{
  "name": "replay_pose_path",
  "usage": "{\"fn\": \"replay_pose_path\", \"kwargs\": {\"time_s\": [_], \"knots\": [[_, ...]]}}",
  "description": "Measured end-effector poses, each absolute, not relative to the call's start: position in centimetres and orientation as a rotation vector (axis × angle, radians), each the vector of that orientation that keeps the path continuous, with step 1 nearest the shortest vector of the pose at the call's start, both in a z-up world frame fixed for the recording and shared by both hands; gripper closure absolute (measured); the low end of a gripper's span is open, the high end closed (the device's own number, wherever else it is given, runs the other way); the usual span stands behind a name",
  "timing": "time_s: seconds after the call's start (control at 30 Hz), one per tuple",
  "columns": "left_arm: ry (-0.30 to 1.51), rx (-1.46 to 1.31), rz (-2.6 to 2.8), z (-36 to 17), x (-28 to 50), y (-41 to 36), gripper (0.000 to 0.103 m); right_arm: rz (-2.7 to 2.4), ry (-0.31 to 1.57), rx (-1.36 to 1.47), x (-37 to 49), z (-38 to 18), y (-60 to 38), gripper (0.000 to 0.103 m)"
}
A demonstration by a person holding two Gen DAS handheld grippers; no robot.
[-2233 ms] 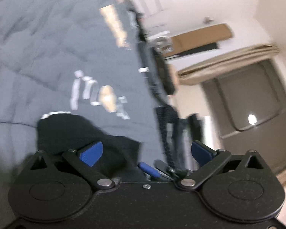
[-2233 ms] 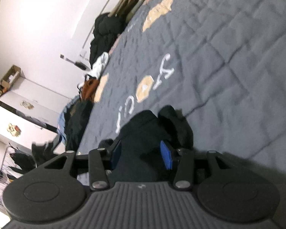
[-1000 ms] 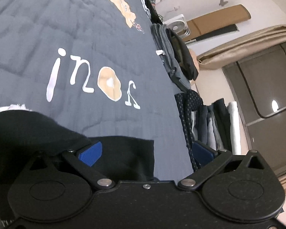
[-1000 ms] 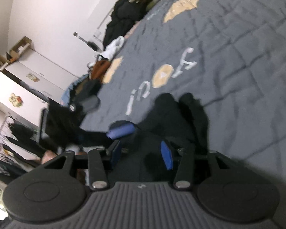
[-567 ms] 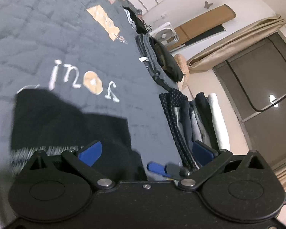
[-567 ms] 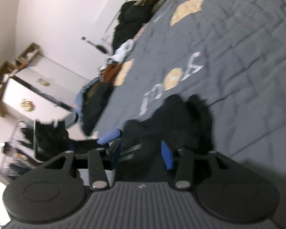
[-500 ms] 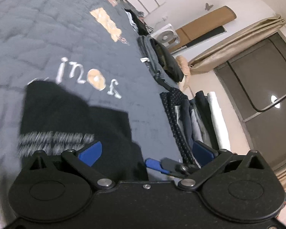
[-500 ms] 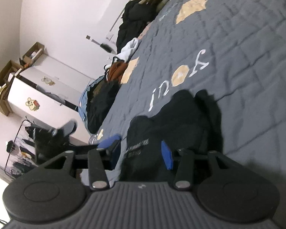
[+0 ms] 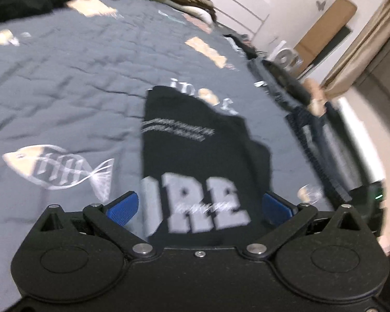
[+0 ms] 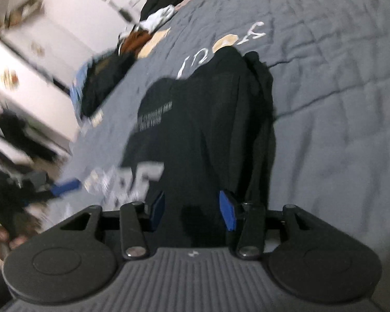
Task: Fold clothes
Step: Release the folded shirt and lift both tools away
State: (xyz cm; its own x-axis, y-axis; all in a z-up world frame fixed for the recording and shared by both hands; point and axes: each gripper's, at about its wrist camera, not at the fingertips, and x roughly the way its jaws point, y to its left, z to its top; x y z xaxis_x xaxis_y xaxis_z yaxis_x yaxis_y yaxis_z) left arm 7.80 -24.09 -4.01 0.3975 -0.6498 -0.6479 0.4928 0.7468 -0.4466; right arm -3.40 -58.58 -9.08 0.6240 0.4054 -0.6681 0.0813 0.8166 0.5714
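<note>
Two blue pads (image 9: 123, 205) of the left gripper (image 9: 200, 206) spread as wide as they go, released, clasping nothing, hanging above the near end of the black shirt (image 9: 195, 135). Seen from the right wrist, only one blue finger (image 10: 65, 186) of that tool, blurred, on the side of the shirt away from the fold of loose cloth. On the right gripper (image 10: 192, 213), pads about half apart, black cloth filling the whole gap between them; cannot tell whether pinched or merely lying beneath. Outward from both tools: shirt flat on the grey quilt (image 9: 65, 78), long axis running straight away from the grippers toward the white lettering (image 9: 210, 96) printed on the quilt. Far end of the shirt overlapping the near edge of that lettering and hiding part of it; near end, with big white block letters (image 9: 202, 213), well short of the lettering, right at the left tool. Two thin lines of small print between block letters and lettering. One long side doubled over into a dark bunched fold, reaching just beside the lettering. Farther from the lettering, a fish print (image 9: 57, 166) on bare quilt, apart from the shirt. Beyond the lettering, at the quilt's edge, stacked clothes (image 9: 312, 130), blurred.
</note>
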Motion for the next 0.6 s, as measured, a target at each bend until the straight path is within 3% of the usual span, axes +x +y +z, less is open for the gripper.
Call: {"fn": "replay_pose_path", "kwargs": {"time_s": [0.2, 0.43, 0.6], "knots": [[0.839, -0.074, -0.664, -3.1, 3.9, -23.5, 0.000, 0.116, 0.936, 0.482, -7.3, -8.6, -57.0, 0.057], [0.787, -0.018, -0.684, -2.3, 0.7, -23.8, 0.000, 0.078, 0.779, 0.468, -12.1, -4.6, -53.7, 0.057], [0.763, -0.008, -0.615, -2.7, -2.0, -23.6, 0.000, -0.060, 0.790, 0.360, -13.6, -5.8, -50.8, 0.057]]}}
